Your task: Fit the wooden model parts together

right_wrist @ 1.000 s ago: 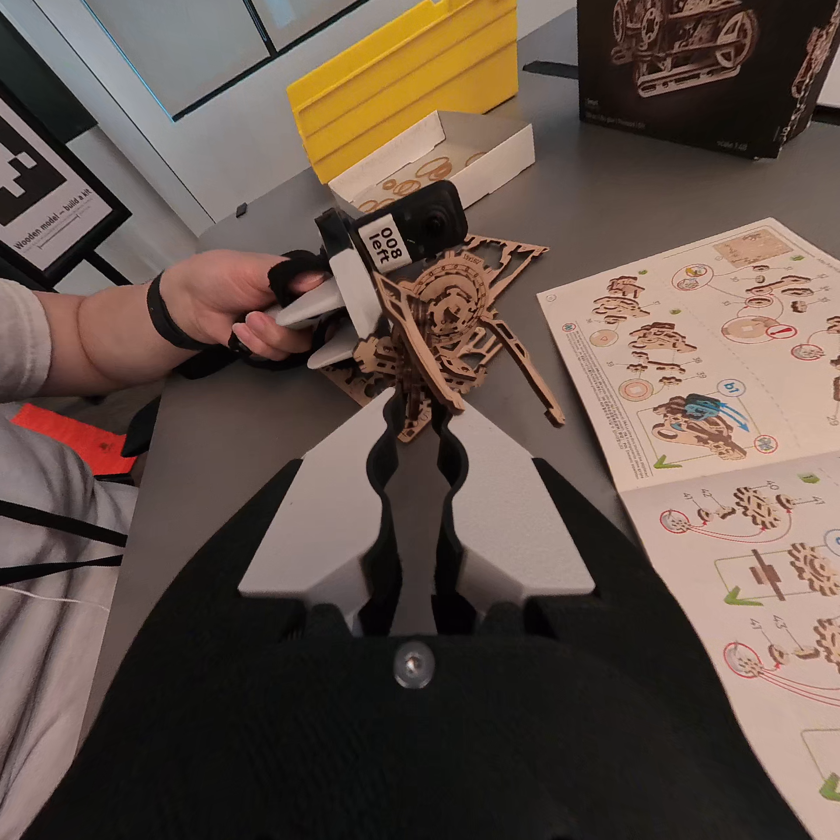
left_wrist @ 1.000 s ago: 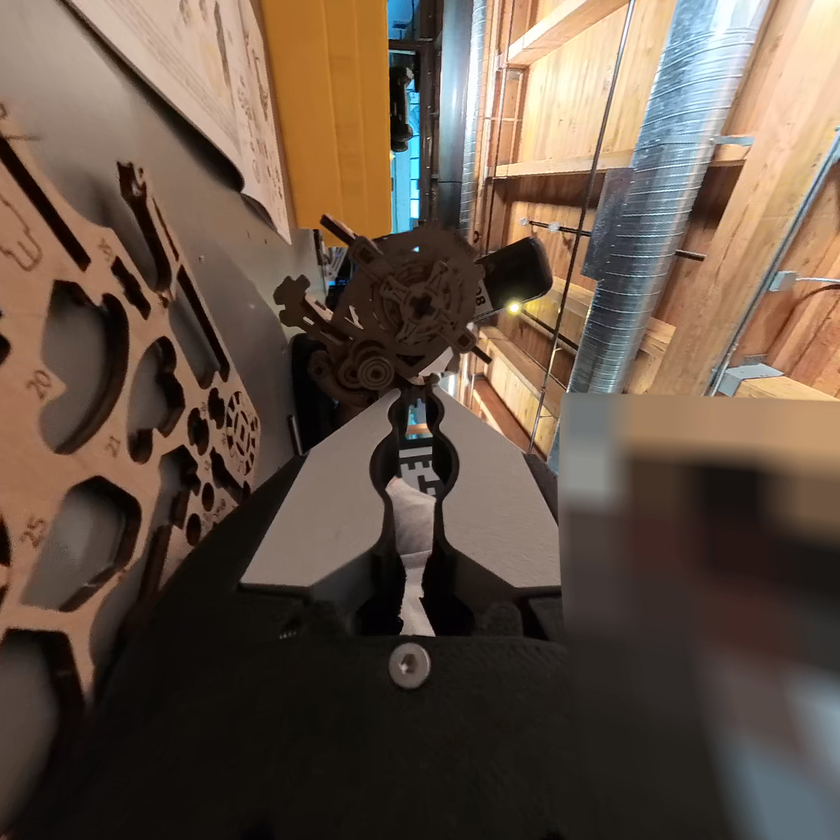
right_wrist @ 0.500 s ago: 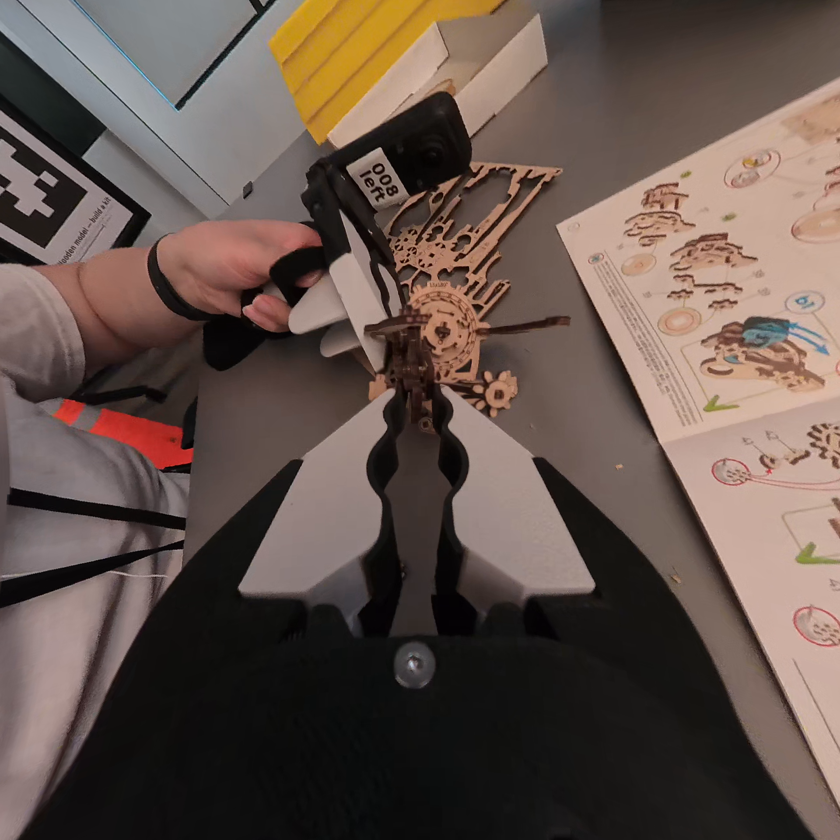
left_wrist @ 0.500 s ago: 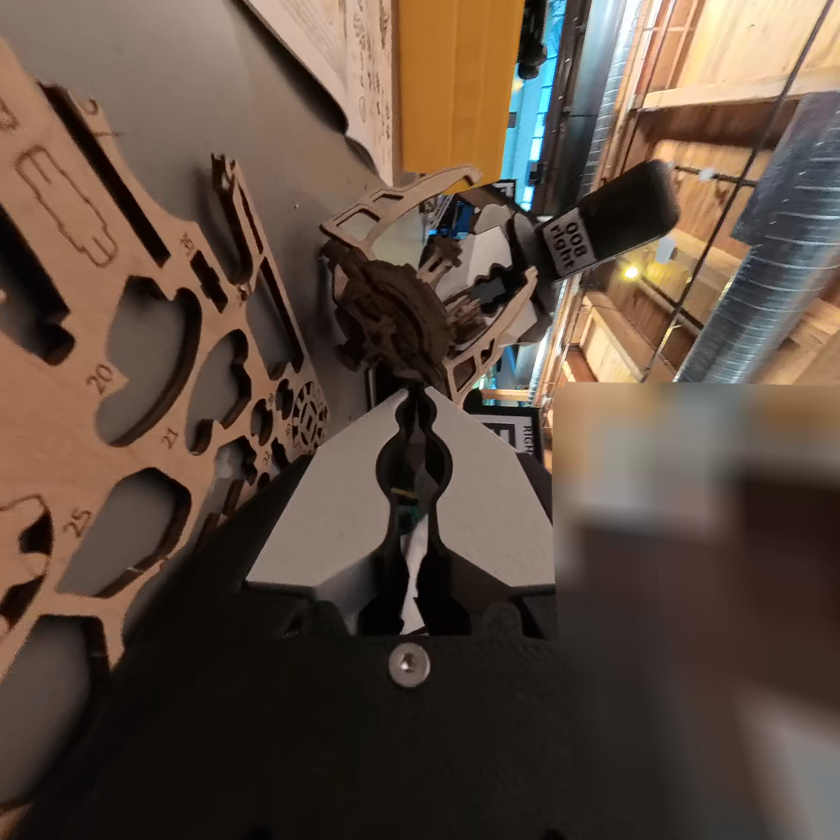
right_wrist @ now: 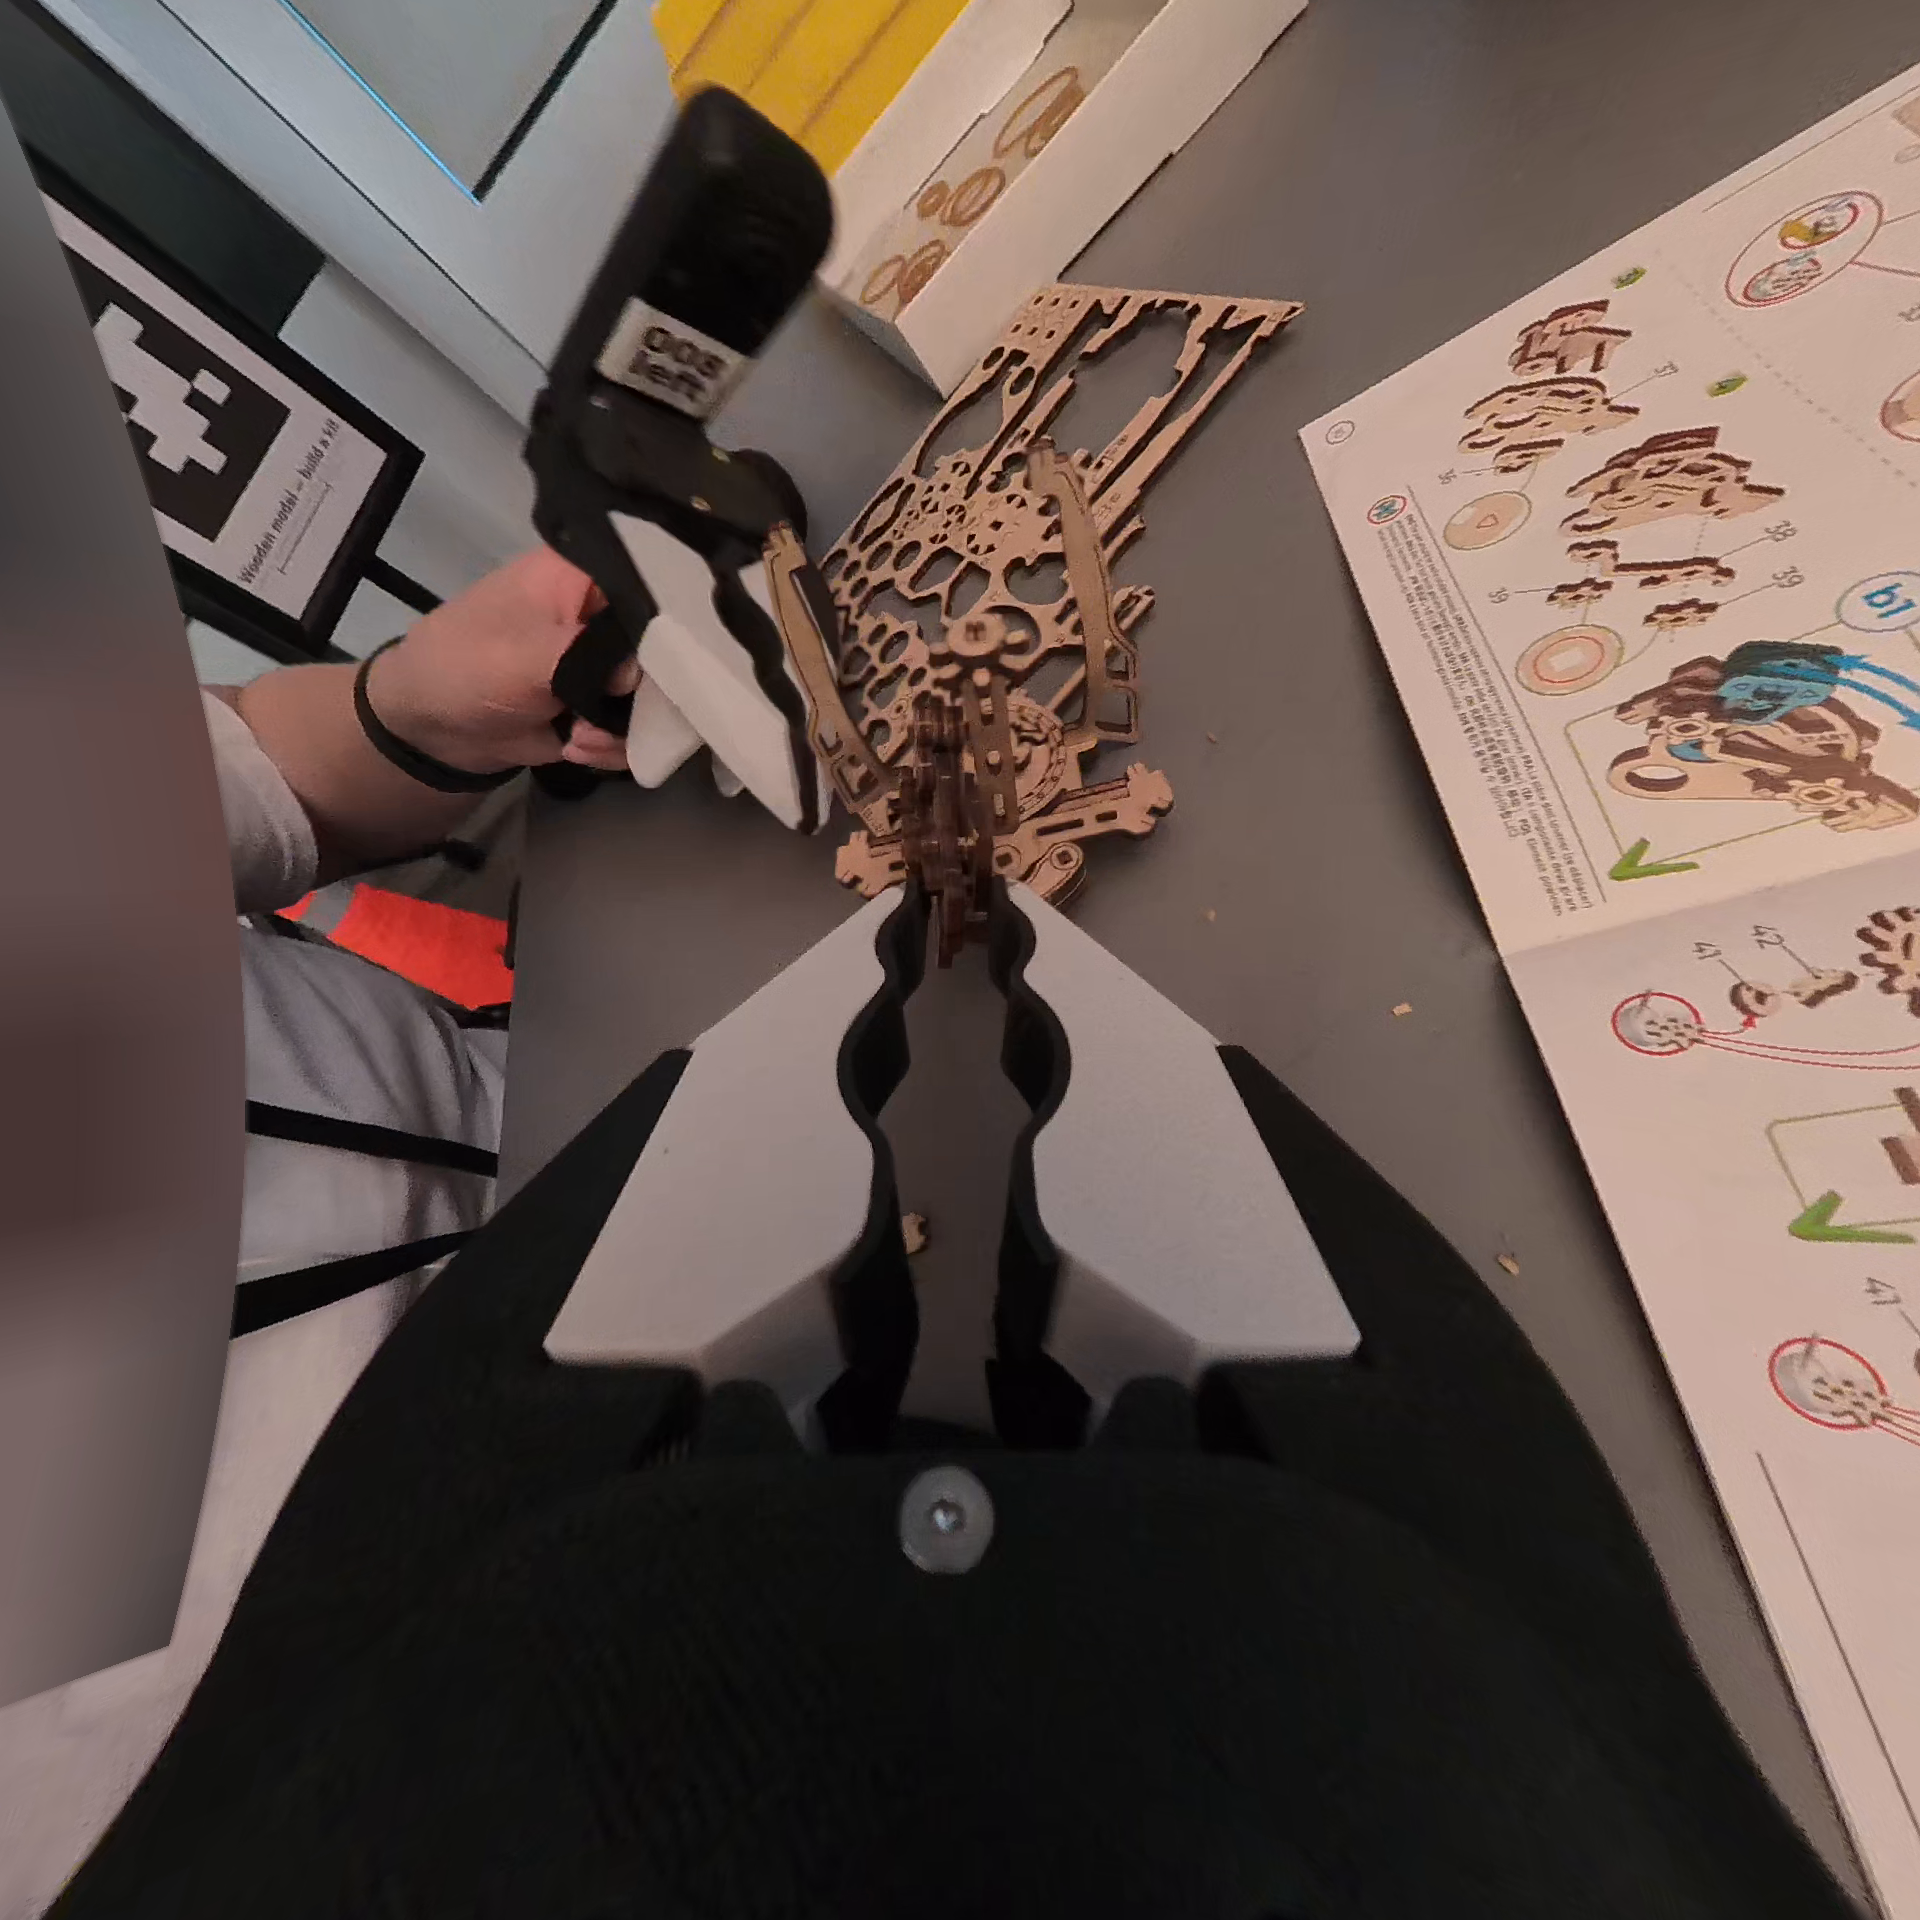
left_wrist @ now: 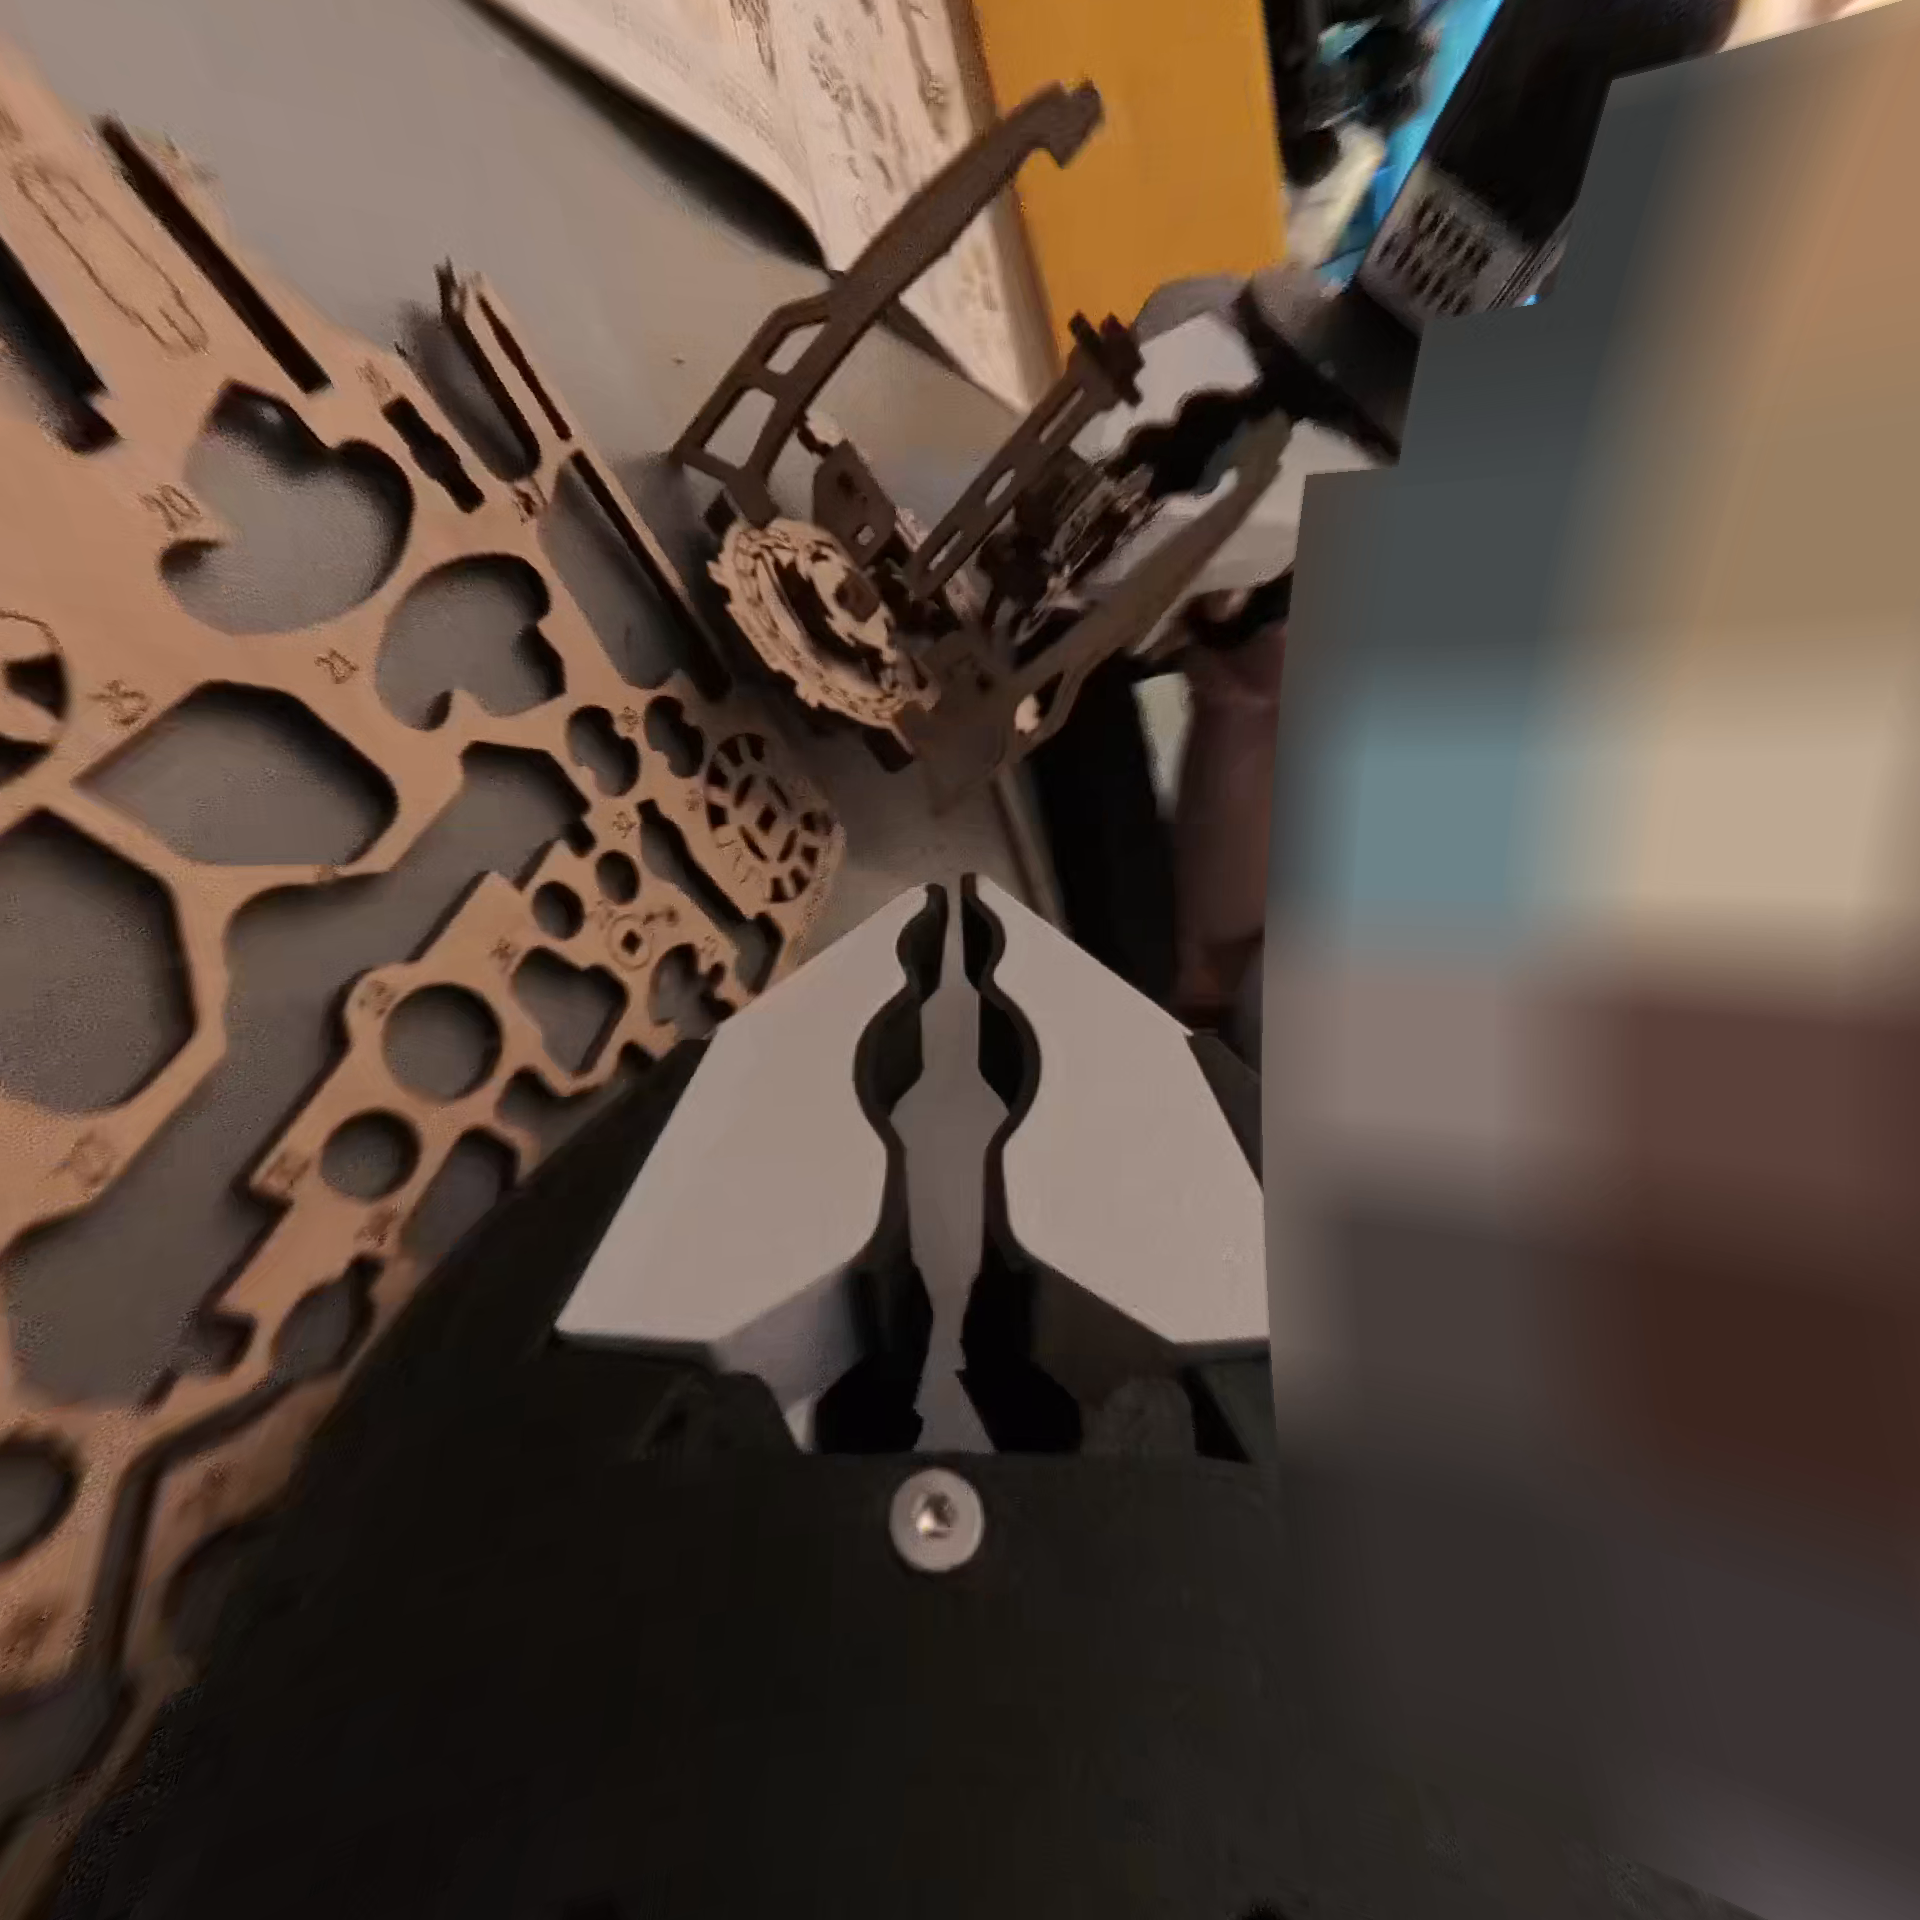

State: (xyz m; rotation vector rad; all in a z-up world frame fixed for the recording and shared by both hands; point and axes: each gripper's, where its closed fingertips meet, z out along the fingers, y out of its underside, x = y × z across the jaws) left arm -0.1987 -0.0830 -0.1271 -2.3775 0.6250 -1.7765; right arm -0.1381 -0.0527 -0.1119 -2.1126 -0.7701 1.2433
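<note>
The wooden model (right_wrist: 977,727), a gear assembly with long arms, is clamped at its lower edge in my right gripper (right_wrist: 951,909), just above the grey table (right_wrist: 1299,831). In the left wrist view the model (left_wrist: 821,613) hangs ahead, held by the right gripper (left_wrist: 1132,468) at the upper right. My left gripper (left_wrist: 954,894) is shut and empty, a short way back from the model. In the right wrist view the left gripper (right_wrist: 805,810) sits just left of the model, near one of its arms.
A punched-out wooden parts sheet (right_wrist: 1091,436) lies flat behind the model and fills the left of the left wrist view (left_wrist: 312,831). An open instruction booklet (right_wrist: 1662,727) lies right. A white box (right_wrist: 1039,135) and yellow bin (right_wrist: 748,42) stand behind. A person's hand (right_wrist: 488,707) holds the left gripper. The left gripper's tips are roughly 8 cm from the right gripper's.
My left gripper has let go of the model and drawn back to its left. My right gripper kept hold, turned the model and brought it lower, over the parts sheet.
</note>
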